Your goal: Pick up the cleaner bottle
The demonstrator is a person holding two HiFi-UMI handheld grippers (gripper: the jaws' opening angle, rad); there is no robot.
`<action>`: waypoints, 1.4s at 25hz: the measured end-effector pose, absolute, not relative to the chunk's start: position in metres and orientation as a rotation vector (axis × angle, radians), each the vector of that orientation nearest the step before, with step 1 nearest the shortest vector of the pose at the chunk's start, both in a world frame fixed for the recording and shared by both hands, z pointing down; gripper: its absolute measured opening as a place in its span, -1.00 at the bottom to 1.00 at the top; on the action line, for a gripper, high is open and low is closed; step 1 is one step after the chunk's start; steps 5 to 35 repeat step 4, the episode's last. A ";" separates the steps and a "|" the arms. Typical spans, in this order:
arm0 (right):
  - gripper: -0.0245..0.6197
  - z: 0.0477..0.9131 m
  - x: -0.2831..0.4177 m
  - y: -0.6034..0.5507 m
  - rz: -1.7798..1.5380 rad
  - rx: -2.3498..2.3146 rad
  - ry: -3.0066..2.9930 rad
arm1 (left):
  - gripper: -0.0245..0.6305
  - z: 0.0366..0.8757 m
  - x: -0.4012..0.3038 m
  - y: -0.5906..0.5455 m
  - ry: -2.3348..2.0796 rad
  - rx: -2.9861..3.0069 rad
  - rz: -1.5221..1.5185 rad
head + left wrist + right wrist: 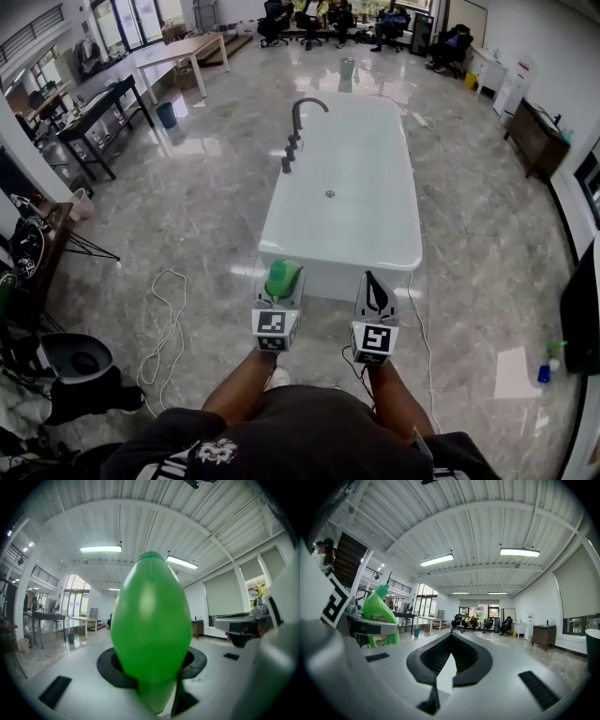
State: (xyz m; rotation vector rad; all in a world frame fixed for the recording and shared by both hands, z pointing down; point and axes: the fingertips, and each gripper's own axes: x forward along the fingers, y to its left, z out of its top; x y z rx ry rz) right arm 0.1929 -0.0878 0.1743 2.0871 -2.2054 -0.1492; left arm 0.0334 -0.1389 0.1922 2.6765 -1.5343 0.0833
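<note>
- The left gripper (283, 285) was closed on the green plastic cleaner bottle (151, 630). In the left gripper view the bottle's rounded body filled the gap between the black jaws.
- The bottle hung clear of any surface in front of the person, over the grey marble floor (206, 216). The lift therefore appeared done, and the step in hand was judged to be holding the bottle steady.
- The right gripper view showed the bottle (379, 616) upright, cap on top, with the left gripper clamped across its lower body. A hold that low on a smooth, curved wall could let the bottle tip or slide, so steady jaw pressure and a level gripper were advisable.
- The right gripper (451, 641) was closed with its jaw tips together and nothing between them. It sat just beside the left gripper without touching the bottle. It was best kept apart from the bottle, or brought in only to support it if the bottle began to lean.
- A loose white cable (164, 328) lay on the floor to the person's left and was a trip hazard for any step that way.
- The white freestanding bathtub (347, 187) stood ahead, with the dark curved faucet (300, 112) on its left rim. Swinging the bottle toward the near rim risked a knock.
</note>
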 end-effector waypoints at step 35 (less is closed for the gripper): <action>-0.87 0.169 0.190 -0.090 -0.129 2.113 -2.237 | -0.38 0.190 0.031 -0.142 -1.540 2.685 0.073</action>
